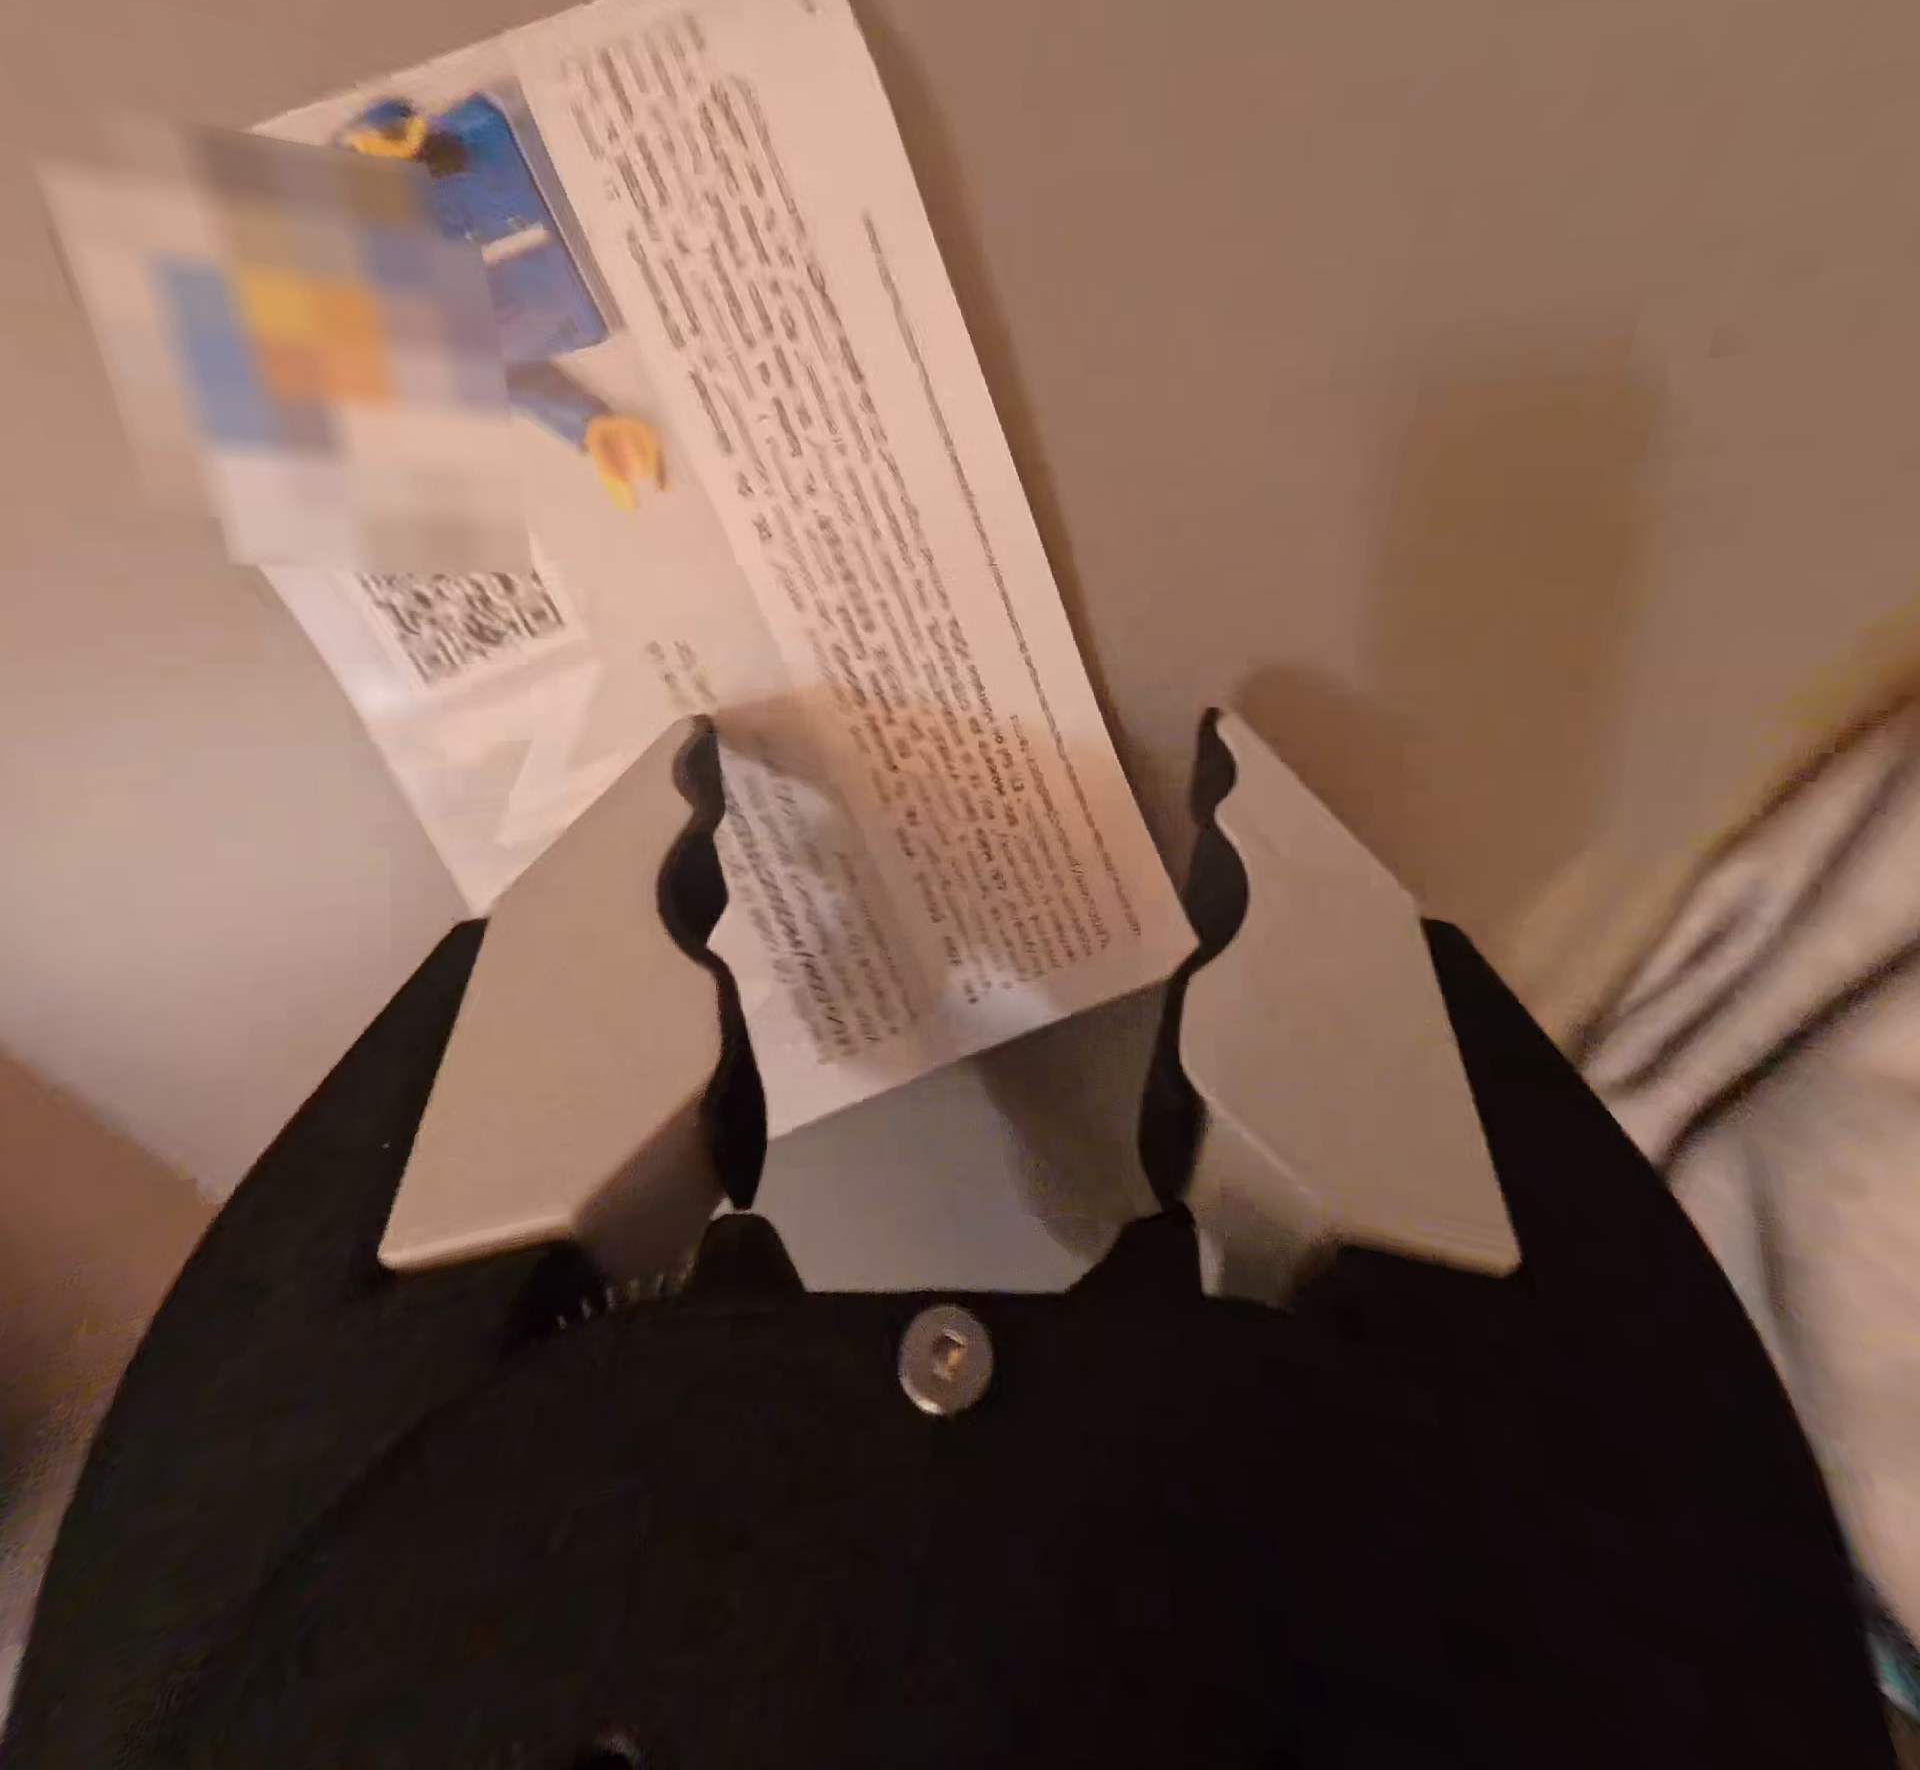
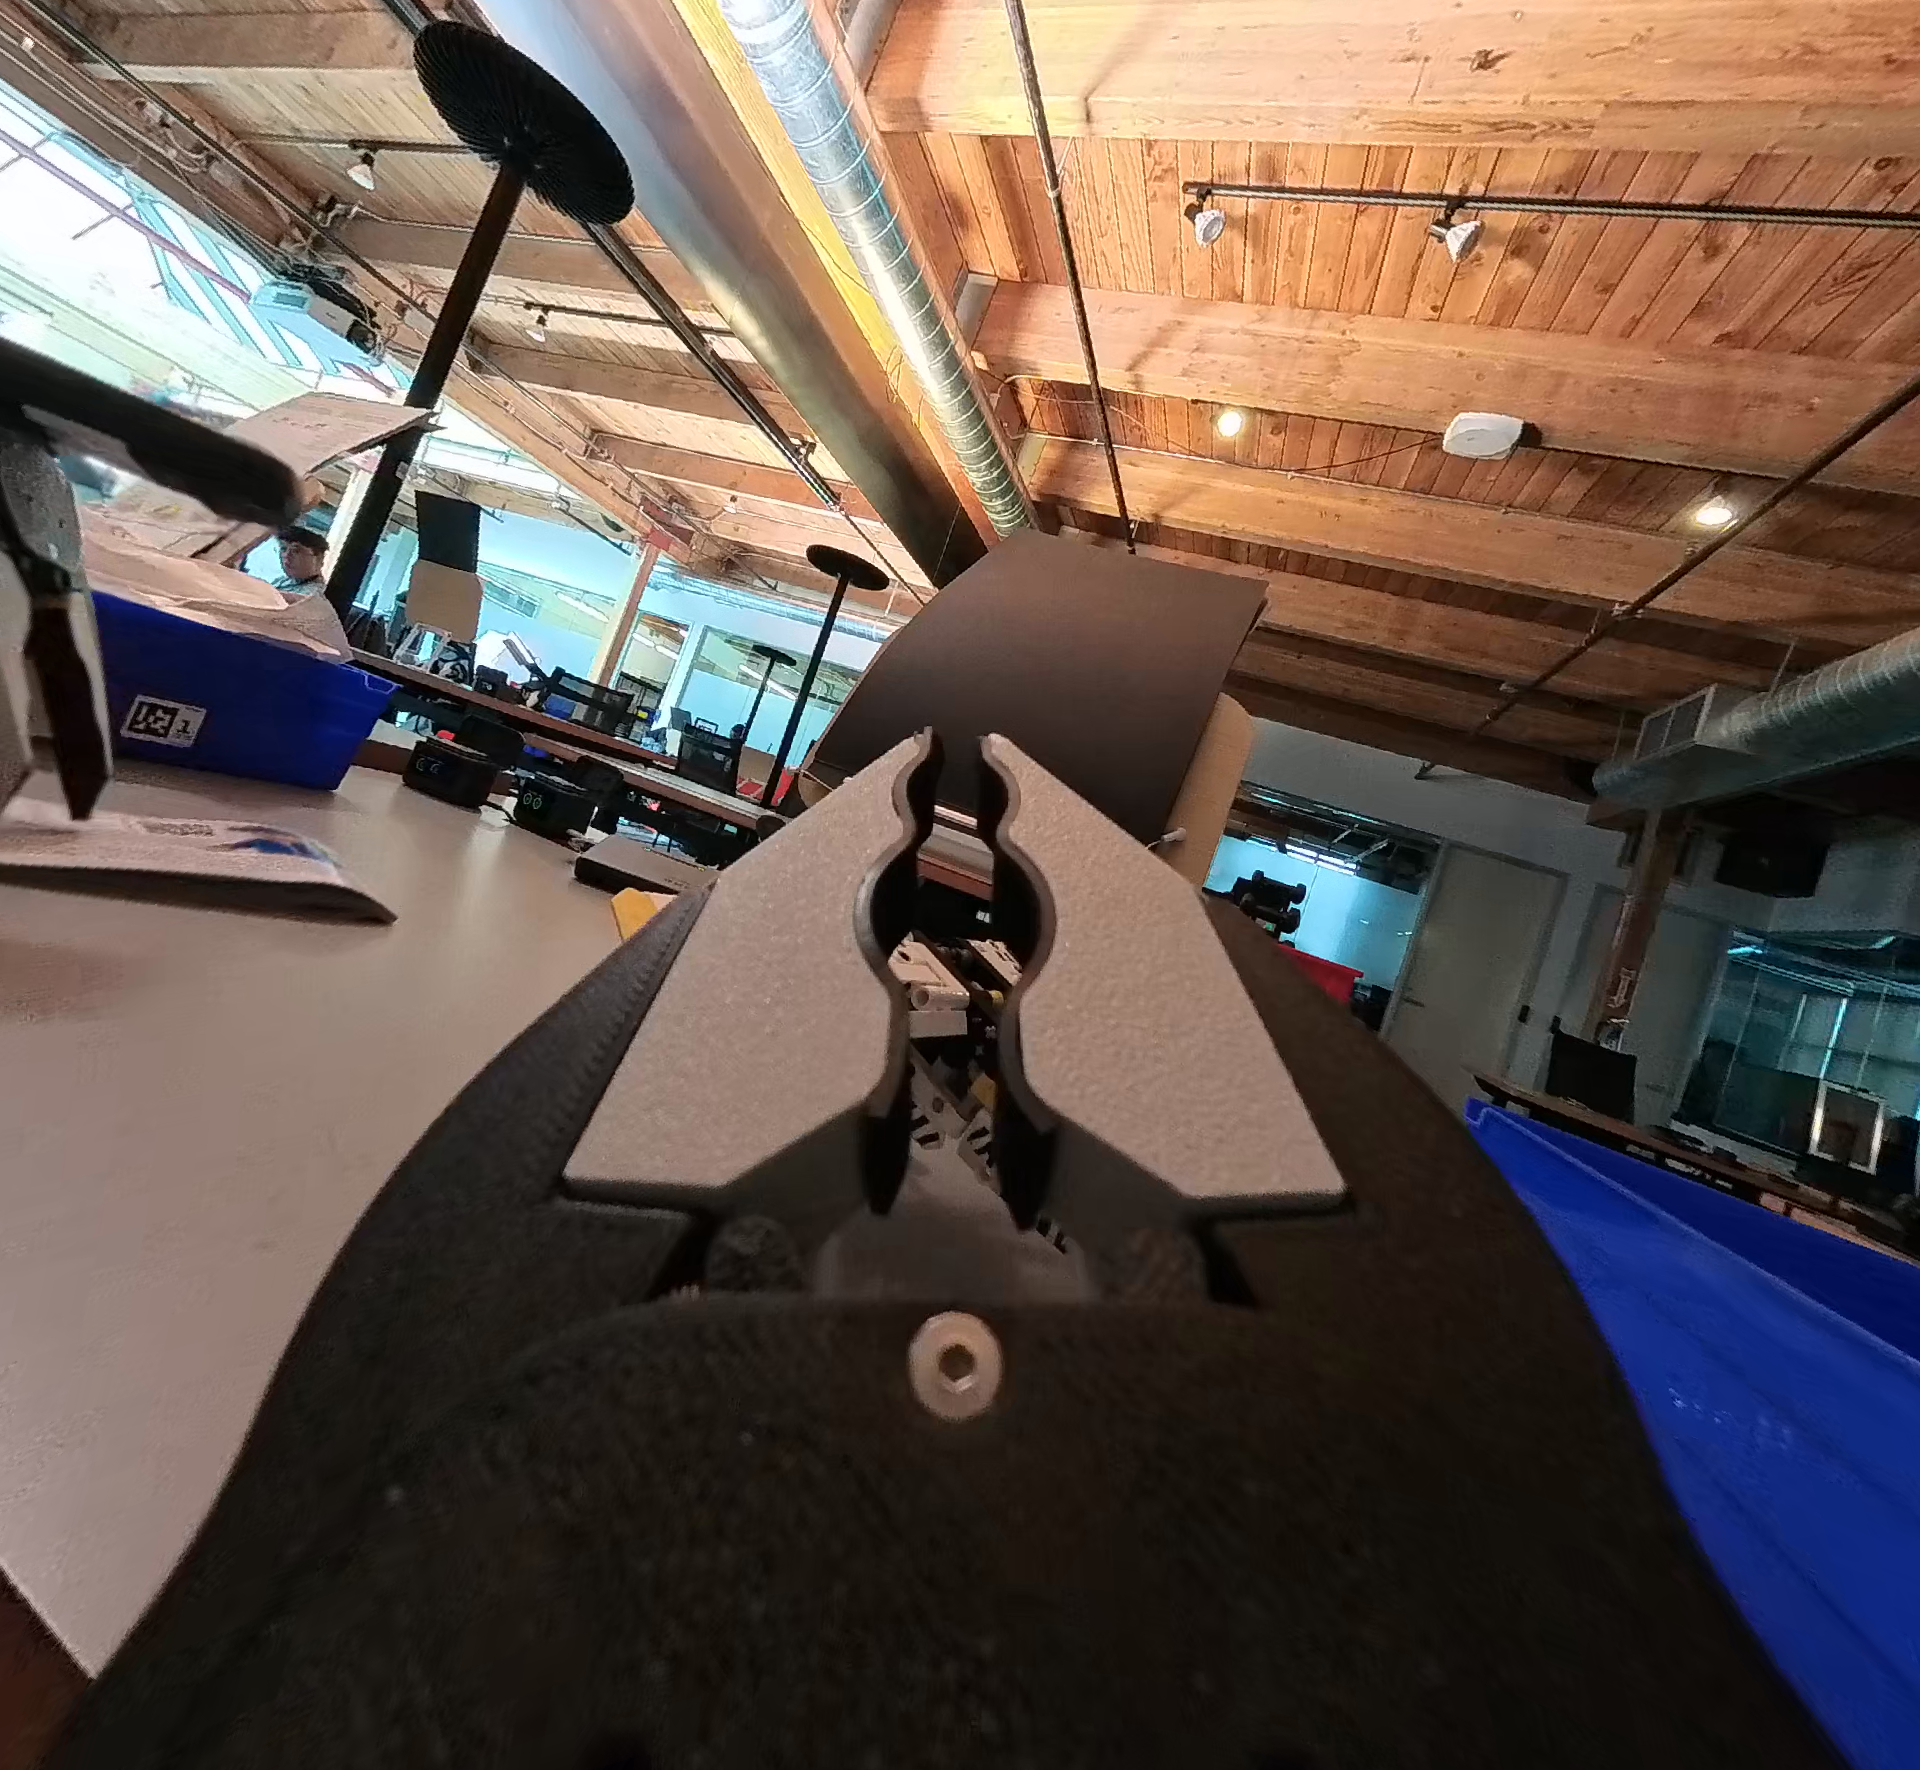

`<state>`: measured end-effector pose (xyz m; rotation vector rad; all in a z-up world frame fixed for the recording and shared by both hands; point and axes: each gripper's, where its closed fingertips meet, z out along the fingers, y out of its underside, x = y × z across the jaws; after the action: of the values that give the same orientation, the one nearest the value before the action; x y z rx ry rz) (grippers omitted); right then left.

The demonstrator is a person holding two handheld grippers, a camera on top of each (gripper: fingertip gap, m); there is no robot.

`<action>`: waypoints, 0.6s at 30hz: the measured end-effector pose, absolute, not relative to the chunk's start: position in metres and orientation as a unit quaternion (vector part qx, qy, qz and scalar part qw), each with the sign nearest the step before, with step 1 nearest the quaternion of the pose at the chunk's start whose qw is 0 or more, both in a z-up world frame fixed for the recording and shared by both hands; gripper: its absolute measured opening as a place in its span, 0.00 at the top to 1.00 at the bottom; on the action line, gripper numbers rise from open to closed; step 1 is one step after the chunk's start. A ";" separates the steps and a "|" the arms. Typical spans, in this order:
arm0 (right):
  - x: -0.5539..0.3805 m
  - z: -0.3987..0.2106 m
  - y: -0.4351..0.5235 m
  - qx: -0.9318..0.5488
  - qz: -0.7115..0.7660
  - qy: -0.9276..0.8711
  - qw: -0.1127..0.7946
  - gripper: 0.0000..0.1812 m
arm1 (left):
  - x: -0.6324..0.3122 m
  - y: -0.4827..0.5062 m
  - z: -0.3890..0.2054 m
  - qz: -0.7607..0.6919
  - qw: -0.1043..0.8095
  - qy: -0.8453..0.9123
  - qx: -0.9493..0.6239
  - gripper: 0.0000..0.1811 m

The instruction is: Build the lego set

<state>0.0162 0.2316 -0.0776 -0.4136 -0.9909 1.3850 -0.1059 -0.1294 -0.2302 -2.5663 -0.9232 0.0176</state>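
My left claw [image 1: 956, 733] hangs apart over the instruction sheet [image 1: 831, 473] on the desk [image 1: 1455, 266]; closing flat could crumple or slide the paper. My right claw [image 2: 958, 746] is nearly together, gripping nothing I can see, so it can't steady the sheet.

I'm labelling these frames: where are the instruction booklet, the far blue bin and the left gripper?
instruction booklet [image 1: 831, 473]: left wrist view, on its printed white page.
far blue bin [image 2: 270, 697]: right wrist view, on its side wall.
left gripper [image 1: 956, 754]: left wrist view, midway between its open fingertips.
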 end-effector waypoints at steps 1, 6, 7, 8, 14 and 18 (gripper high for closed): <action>0.016 -0.078 0.232 -0.181 0.607 -0.434 0.640 0.98 | -0.109 -0.124 -0.223 0.001 0.222 -0.343 -0.913 0.49; 0.017 -0.078 0.230 -0.179 0.606 -0.436 0.641 0.98 | -0.179 -0.146 -0.185 0.156 0.305 -0.434 -0.833 0.45; 0.016 -0.078 0.230 -0.179 0.605 -0.437 0.641 0.98 | -0.181 -0.150 -0.190 0.152 0.300 -0.446 -0.829 0.45; 0.016 -0.078 0.230 -0.178 0.604 -0.439 0.642 0.98 | -0.179 -0.149 -0.197 0.138 0.294 -0.447 -0.833 0.43; 0.016 -0.080 0.226 -0.173 0.597 -0.445 0.645 0.98 | -0.178 -0.154 -0.240 0.141 0.204 -0.456 -0.855 0.35; 0.016 -0.079 0.227 -0.174 0.598 -0.444 0.644 0.98 | -0.177 -0.143 -0.246 0.117 0.221 -0.467 -0.848 0.31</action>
<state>0.0162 0.2270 -0.0794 -0.3965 -1.0101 1.3621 -0.1770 -0.1428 -0.2457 -2.3443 -1.2900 0.3235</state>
